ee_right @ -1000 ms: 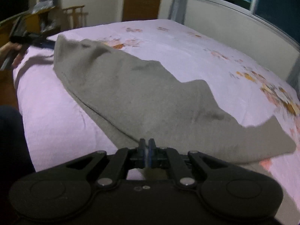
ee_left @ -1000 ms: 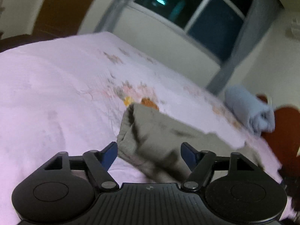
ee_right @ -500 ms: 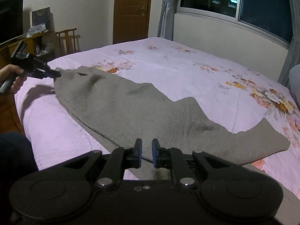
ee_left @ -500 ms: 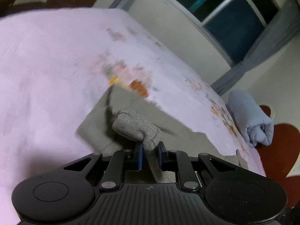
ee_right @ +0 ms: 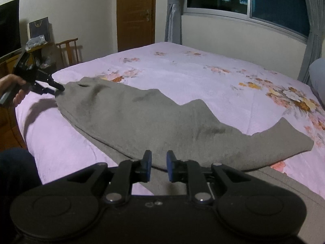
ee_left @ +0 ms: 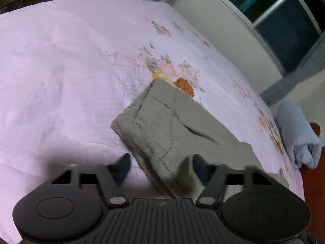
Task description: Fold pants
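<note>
Grey pants (ee_right: 146,122) lie folded lengthwise along the near side of the bed, one leg over the other. In the left wrist view the waist end (ee_left: 162,122) lies flat between my spread fingers. My left gripper (ee_left: 160,166) is open and holds nothing; it also shows in the right wrist view (ee_right: 59,88) at the waist end, held by a hand. My right gripper (ee_right: 159,163) is slightly open just above the pants' near edge, holding nothing.
The bed has a pink floral cover (ee_right: 203,75). A rolled light-blue blanket (ee_left: 298,134) lies at its far end. A wooden chair (ee_right: 69,50), a door (ee_right: 136,14) and a window (ee_right: 254,2) stand beyond the bed.
My left gripper, shut on the waist half a second ago, has opened and the waist now lies flat. My right gripper has opened a little and lifted off the cloth.
</note>
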